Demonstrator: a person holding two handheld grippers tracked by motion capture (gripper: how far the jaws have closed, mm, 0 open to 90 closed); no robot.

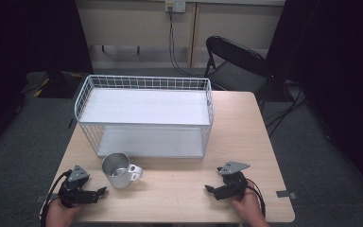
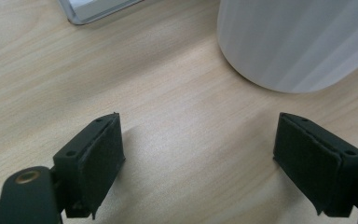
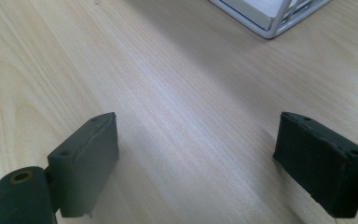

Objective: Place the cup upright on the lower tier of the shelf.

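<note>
Mug (image 1: 117, 170) stands upright on the table (image 1: 179, 189), just in front of the rack (image 1: 144, 116), its handle toward your right. Your left gripper (image 1: 103, 191) lies low near it, pointing at it, jaws wide apart and holding nothing. Your right gripper (image 1: 208, 189) rests well apart, jaws equally wide, empty. It's smooth round metal; the rack is white wire; the tabletop is pale wood grain.
</note>
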